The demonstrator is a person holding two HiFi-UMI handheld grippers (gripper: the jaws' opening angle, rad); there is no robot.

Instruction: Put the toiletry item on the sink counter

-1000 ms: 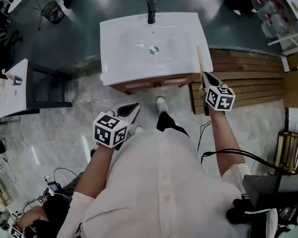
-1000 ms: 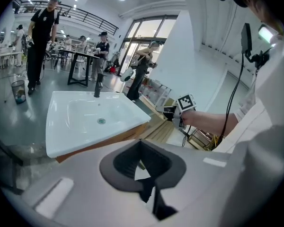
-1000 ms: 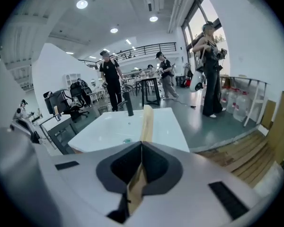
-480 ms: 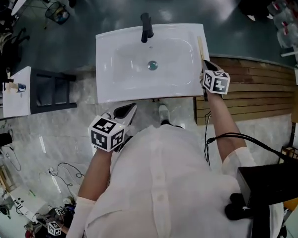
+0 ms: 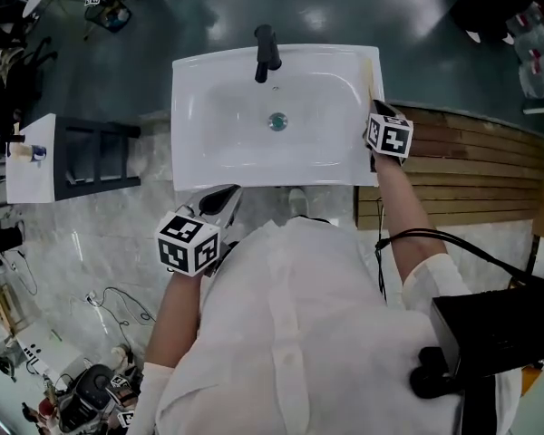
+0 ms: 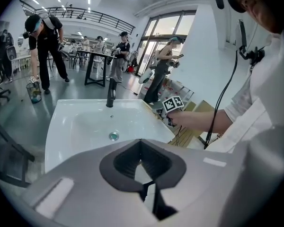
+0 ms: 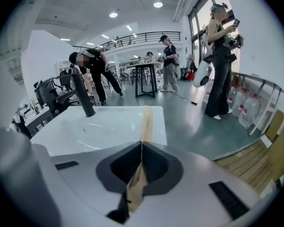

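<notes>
The toiletry item (image 5: 373, 72) is a long, thin tan strip, like a wrapped stick. My right gripper (image 5: 378, 109) is shut on its near end and holds it over the right rim of the white sink counter (image 5: 199, 157). In the right gripper view the item (image 7: 146, 119) runs forward from the closed jaws along the counter's right edge (image 7: 161, 126); whether it touches the rim I cannot tell. My left gripper (image 5: 228, 194) is shut and empty, just off the sink's front edge at the left. A black faucet (image 5: 265, 51) stands at the back.
A slatted wooden platform (image 5: 476, 157) lies right of the sink. A dark rack (image 5: 95, 152) and a small white table (image 5: 27, 161) stand to the left. Cables (image 5: 118, 306) trail on the floor. Several people stand beyond the sink (image 6: 42, 46).
My right gripper has carried the tan item forward, from beside the sink's front right corner to along its right rim. The left gripper has hardly moved.
</notes>
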